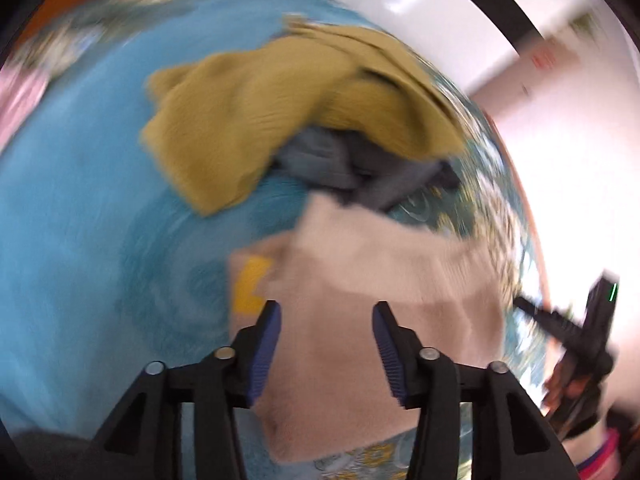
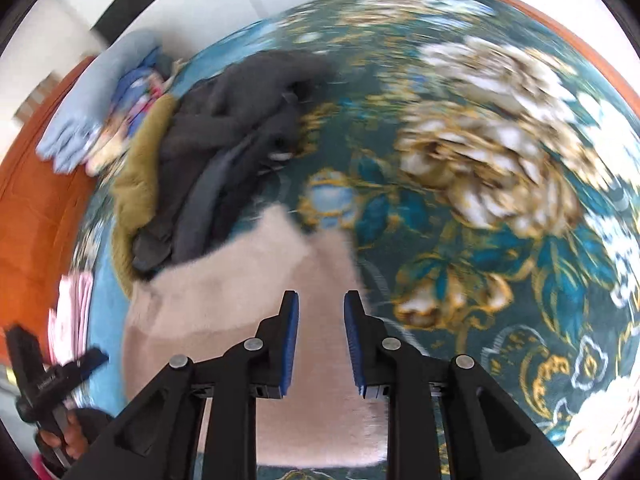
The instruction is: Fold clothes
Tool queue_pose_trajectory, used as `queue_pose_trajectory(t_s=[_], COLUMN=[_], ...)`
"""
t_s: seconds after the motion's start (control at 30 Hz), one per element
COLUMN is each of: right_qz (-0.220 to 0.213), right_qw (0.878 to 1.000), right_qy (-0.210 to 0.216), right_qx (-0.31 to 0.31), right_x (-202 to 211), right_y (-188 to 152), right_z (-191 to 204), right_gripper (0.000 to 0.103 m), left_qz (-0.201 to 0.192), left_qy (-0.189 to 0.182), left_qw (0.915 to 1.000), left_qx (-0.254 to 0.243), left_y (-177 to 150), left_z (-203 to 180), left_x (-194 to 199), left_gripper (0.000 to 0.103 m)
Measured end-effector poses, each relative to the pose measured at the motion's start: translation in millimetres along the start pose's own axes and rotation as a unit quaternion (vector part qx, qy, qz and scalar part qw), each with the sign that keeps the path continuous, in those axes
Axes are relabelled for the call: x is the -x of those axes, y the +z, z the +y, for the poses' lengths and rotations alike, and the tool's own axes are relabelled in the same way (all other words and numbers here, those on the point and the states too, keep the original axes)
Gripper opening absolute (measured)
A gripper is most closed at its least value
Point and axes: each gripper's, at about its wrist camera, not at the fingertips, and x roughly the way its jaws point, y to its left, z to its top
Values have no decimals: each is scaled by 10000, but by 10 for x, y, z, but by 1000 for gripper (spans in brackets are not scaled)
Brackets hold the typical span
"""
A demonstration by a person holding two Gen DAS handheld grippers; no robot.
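hovering released over a pale pink fuzzy garment (image 1: 360,280) lying on the floral bed cover (image 2: 460,240), left tool (image 1: 326,344) and right tool (image 2: 321,340) both spread wide, gripping nothing, with a mustard garment (image 1: 248,120) and grey clothes (image 2: 224,128) heaped just beyond.

A fuzzy pale-pink garment (image 2: 256,280) lies by a mustard-yellow knit (image 1: 248,120) and dark grey clothes (image 2: 232,128). The teal bedspread (image 2: 460,200) bears gold-and-white flowers.
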Motion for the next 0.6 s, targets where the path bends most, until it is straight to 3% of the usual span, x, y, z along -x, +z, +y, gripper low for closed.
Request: queue_pose_trajectory(t_s=[0.1, 0.17, 0.3, 0.37, 0.53, 0.6], right_qz=[228, 341, 549, 631, 668, 609], right_qw=[9987, 9972, 9963, 9969, 9970, 9972], right_qy=[168, 147, -63, -46, -24, -11], right_qx=[429, 643, 656, 460, 401, 424], right_x=[-183, -306, -538, -625, -651, -589], right_y=[-30, -77, -153, -176, -184, -187], right_z=[286, 403, 399, 316, 304, 327], right_gripper=[36, 37, 37, 37, 42, 42], left_qz=[299, 485, 735, 741, 621, 533], left_qy=[-70, 59, -132, -224, -574, -646], left_qw=[9991, 9984, 9970, 9966, 9954, 9952], left_qx=[-298, -288, 217, 286, 457, 508], left_y=[-32, -87, -112, -91, -89, -97], left_z=[-133, -72, 148, 185, 194, 223], left_x=[-161, -219, -338, -334, -262, -151], left_gripper=[54, 54, 54, 55, 71, 72])
